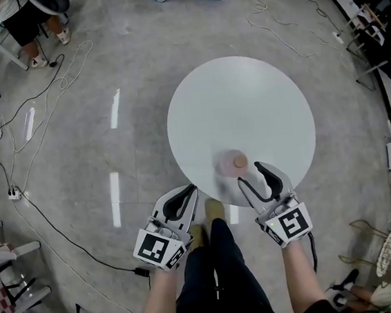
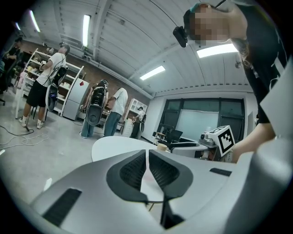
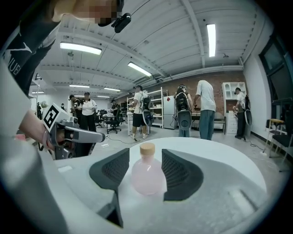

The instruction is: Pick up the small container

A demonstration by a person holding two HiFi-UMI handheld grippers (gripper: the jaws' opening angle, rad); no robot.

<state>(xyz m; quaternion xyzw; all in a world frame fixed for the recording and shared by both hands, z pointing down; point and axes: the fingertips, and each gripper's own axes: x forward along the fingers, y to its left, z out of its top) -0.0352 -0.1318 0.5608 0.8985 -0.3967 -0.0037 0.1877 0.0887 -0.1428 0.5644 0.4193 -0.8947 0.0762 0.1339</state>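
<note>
1. Here the small container (image 3: 147,176), a round-bellied flask of pale pink closed by a cork stopper (image 3: 147,148), stands upright on the round white bench (image 1: 238,99). Whether the pink belongs to the glass or to a filling cannot be told.
2. In the head view the flask sits close to the bench's near rim, directly ahead of the person. Beyond it, open white surface runs to the far rim.
3. The grey floor (image 1: 124,69) surrounds the bench on all sides. Loose cables (image 1: 43,99) trail across it at the left and beyond the far rim, well apart from the bench.
4. The right tongs (image 1: 248,172) reach over the near rim, spread wide. The flask's belly stands between the two ribbed pads, just beside each, and is not pinched.
5. The left tongs (image 1: 192,187) are pressed together at the tips and hold nothing. They hang off the bench, above the floor, just beside its near-left rim.
6. The person's legs (image 1: 218,268) stand between the two forearms, below the bench's near rim.
</note>
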